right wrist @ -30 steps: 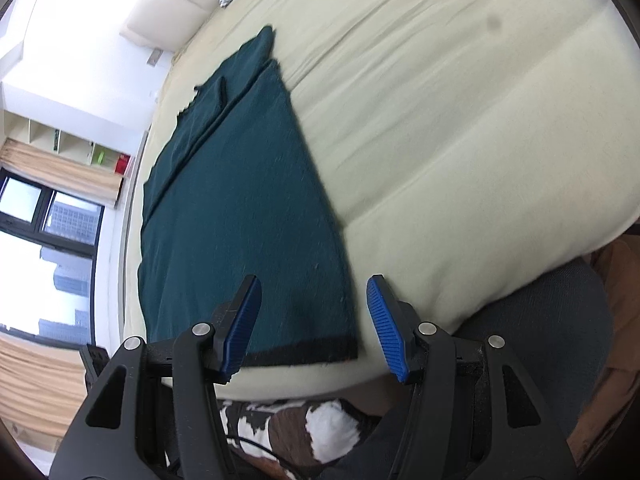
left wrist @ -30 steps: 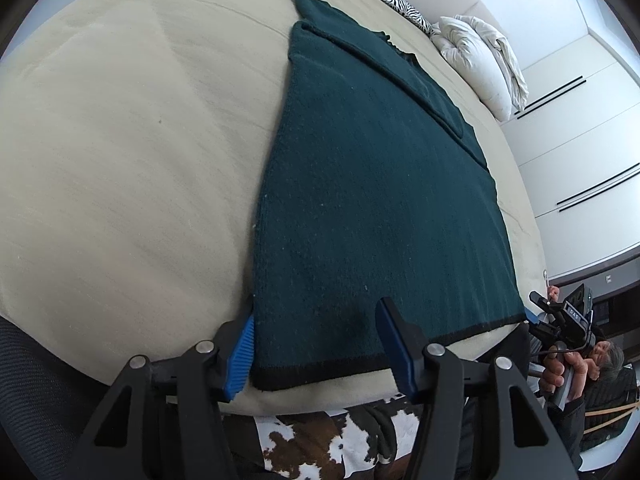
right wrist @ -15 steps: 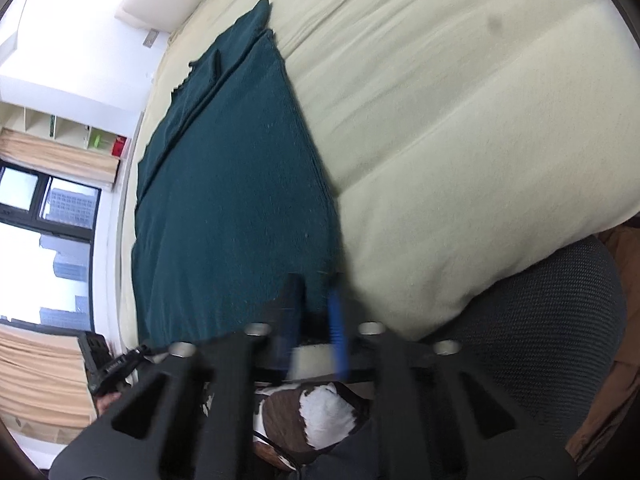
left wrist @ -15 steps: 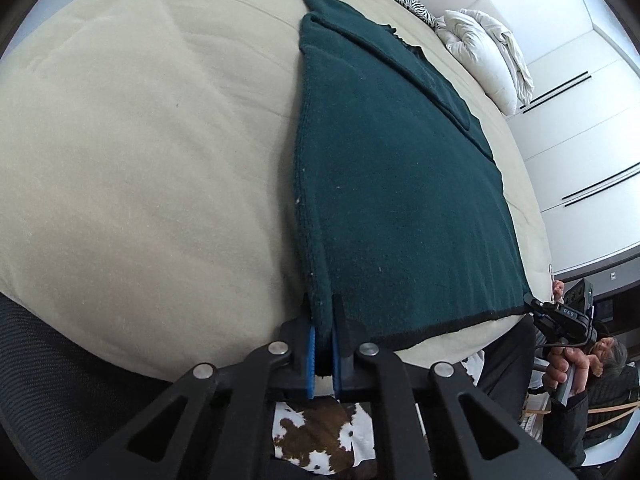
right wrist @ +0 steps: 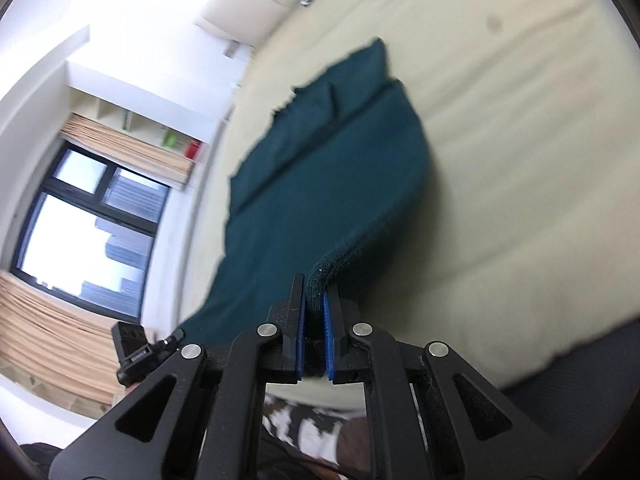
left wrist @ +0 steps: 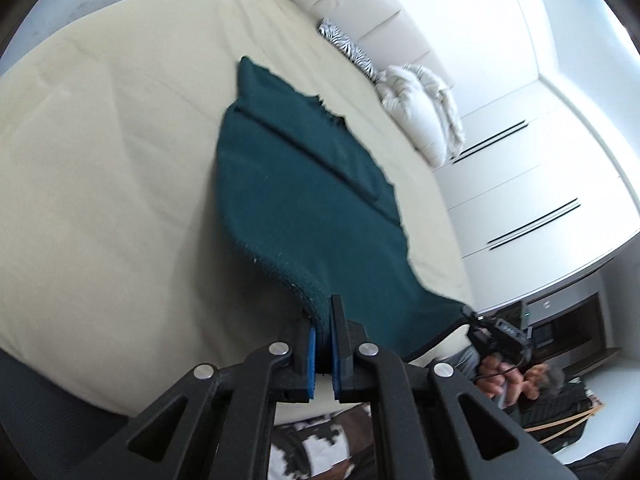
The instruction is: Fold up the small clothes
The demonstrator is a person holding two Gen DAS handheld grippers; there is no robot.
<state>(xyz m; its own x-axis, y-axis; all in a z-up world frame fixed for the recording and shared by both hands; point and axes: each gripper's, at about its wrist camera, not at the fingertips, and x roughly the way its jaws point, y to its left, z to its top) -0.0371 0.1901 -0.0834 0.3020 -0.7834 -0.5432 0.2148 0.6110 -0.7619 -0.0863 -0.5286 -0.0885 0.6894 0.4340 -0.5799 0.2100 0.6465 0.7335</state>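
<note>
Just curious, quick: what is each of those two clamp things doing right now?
Left gripper: closed on a near corner of the green garment.
Right gripper: closed on the garment's other near corner.

The dark green garment is motion-blurred in the right wrist view — its near hem hidden behind the blue pads.

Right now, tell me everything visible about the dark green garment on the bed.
The dark green garment looks like thick, fuzzy knit or fleece, with a darker band along its near hem. A narrower part, possibly a sleeve, lies folded diagonally across its far half. That far half rests flat on the cream bed cover. The near end is lifted off it: the left gripper pinches one near corner, the right gripper the other, so the hem sags between them.
</note>
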